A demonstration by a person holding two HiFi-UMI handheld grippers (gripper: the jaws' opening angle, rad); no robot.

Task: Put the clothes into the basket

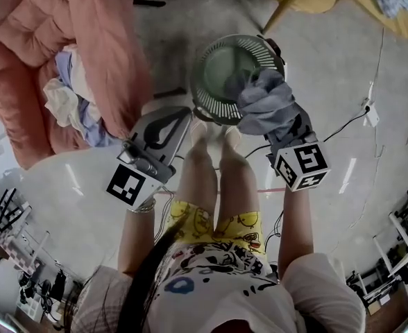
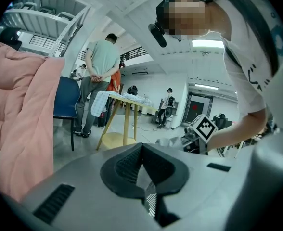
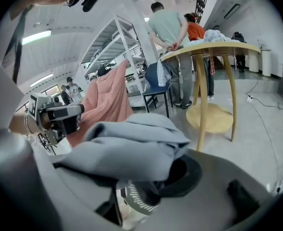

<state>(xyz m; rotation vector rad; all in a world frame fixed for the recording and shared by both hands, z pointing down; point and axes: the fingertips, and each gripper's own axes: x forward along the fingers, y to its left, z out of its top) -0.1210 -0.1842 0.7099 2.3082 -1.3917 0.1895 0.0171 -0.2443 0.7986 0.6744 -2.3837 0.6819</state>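
On the floor straight ahead of you, just beyond your feet, stands the round green basket [image 1: 218, 68]. The grey garment [image 1: 263, 101] is bunched over its right rim, partly above the opening and partly over the edge, and it is draped across your right gripper [image 3: 165, 177]. In the right gripper view that gripper's jaws stand apart, with the cloth lying loosely over them rather than pinched between the pads. Your left gripper [image 1: 176, 118] sits just beside the basket's near-left rim, its jaws closed tip to tip with nothing in them.

The main risk is where the garment falls. Much of its bulk looks to hang at or outside the right rim, so if you let it go from here it may slide down the outer wall to the floor instead of dropping in.

A second risk is snagging. The fabric wraps the pads, and pulling the gripper straight back could drag the garment out again.

The basket looks light. A knock from either gripper on the rim could tip or shove it.

More clothes [image 1: 69, 99] wait far to the left, tucked against the pink quilt [image 1: 23, 61], well apart from the basket.
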